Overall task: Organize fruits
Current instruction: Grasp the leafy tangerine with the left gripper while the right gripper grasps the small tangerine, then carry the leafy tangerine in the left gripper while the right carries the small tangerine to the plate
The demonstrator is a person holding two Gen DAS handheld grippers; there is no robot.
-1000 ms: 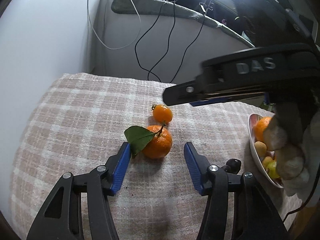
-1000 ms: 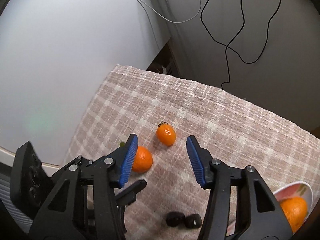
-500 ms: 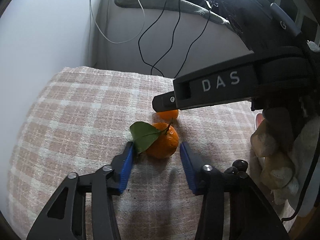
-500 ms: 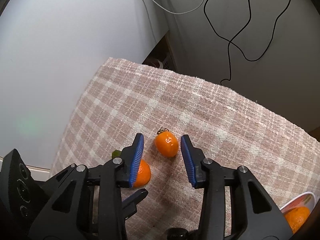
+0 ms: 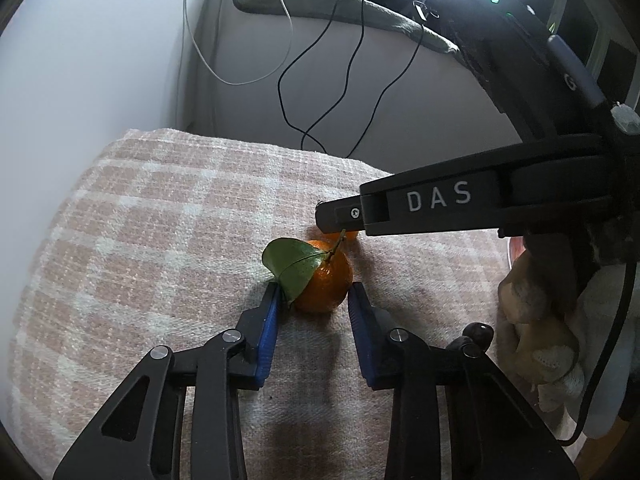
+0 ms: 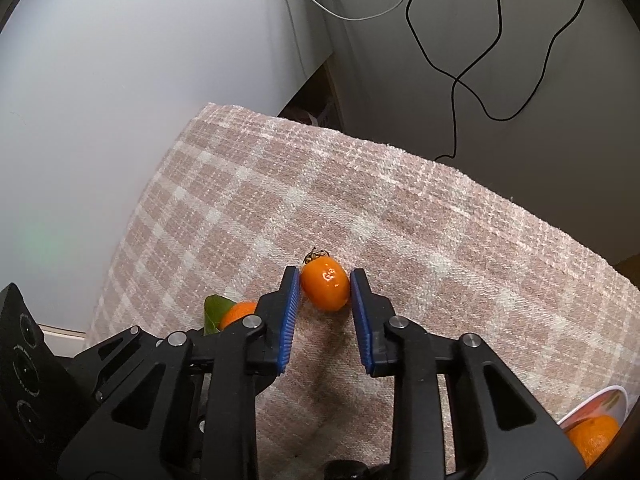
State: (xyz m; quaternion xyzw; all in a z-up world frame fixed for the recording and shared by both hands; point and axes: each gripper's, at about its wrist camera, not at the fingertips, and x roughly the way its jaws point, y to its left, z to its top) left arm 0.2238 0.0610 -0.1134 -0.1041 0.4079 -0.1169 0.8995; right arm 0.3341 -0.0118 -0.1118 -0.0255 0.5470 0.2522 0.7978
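A tangerine (image 5: 326, 286) with a green leaf (image 5: 294, 266) lies on the checked cloth (image 5: 160, 240), between the blue pads of my left gripper (image 5: 314, 292). Those jaws are closing; the left pad touches the leaf, and I see no squeeze on the fruit. Just behind it, my right gripper (image 6: 325, 280) is shut on a small orange tomato (image 6: 324, 286) with a dark stalk, both pads pressing its sides. In the left wrist view the right gripper's black finger (image 5: 436, 204) covers all but a sliver of that tomato. The right wrist view shows the tangerine (image 6: 236, 312) partly hidden behind its left finger.
A white bowl (image 6: 612, 394) holding another tangerine (image 6: 592, 436) sits at the right edge of the cloth. Dark small fruits (image 5: 478, 332) lie near my left gripper's right finger. A gloved hand (image 5: 536, 320) holds the right gripper. Cables hang down the wall behind.
Both grippers narrowed. The right one came down around the small tomato and shut on it. The left one slid forward until the tangerine lay between its tips.
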